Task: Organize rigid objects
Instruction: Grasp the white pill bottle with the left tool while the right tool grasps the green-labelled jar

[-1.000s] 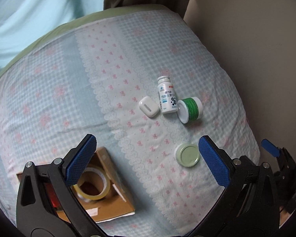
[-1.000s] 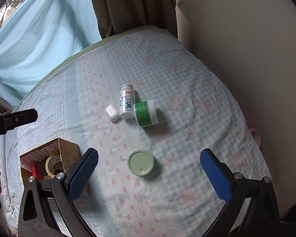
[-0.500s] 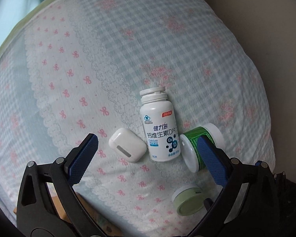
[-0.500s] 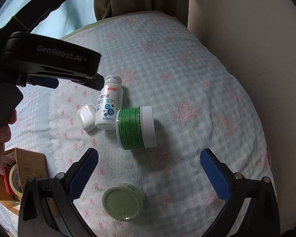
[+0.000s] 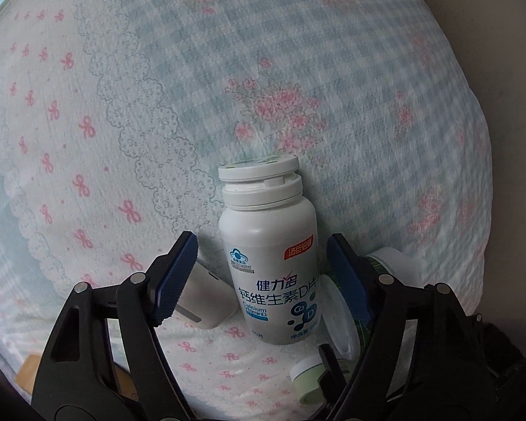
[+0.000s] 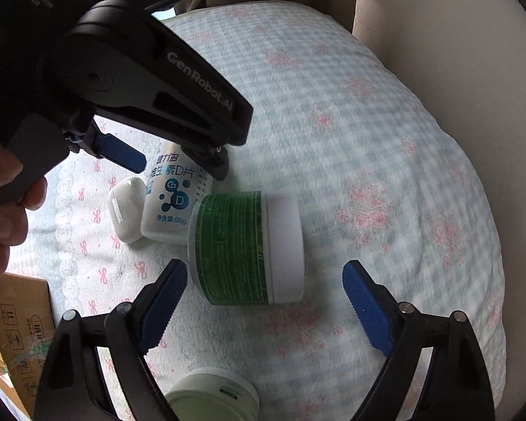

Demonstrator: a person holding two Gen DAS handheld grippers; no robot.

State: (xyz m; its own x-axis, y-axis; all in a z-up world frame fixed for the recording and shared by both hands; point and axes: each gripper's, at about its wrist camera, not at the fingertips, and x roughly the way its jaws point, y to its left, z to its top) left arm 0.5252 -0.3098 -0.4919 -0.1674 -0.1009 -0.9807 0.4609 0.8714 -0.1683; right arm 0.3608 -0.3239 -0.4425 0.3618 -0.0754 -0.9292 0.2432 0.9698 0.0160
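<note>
The bed cover [image 5: 350, 80], a quilted check with pink bows and a lace band, carries everything, and both of my tools have come down close over the cluster since a second ago, when the items lay small and far below. The cardboard box [image 6: 21, 333] sits at the left edge of the right wrist view, well apart from the cluster. The green-labelled jar [image 6: 249, 249] lies on its side, white lid to the right, ahead of my right gripper [image 6: 264, 310]; those jaws have just been closing from full width but the pads are clear of the jar, nothing gripped. The white supplement bottle [image 5: 270, 263] lies flat between the pads of my left gripper [image 5: 261, 273], whose jaws have also just been narrowing; the left pad overlaps the small white case [image 5: 207, 298] beside the bottle, and I cannot confirm from this view that either pad presses on the bottle. The pale green lidded pot [image 6: 214, 396] lies nearest me, partly hidden by the right tool. My judgement: two pick-ups are being set up at once, bottle left, jar right, with the box the likely destination, and the case may get nudged.
</note>
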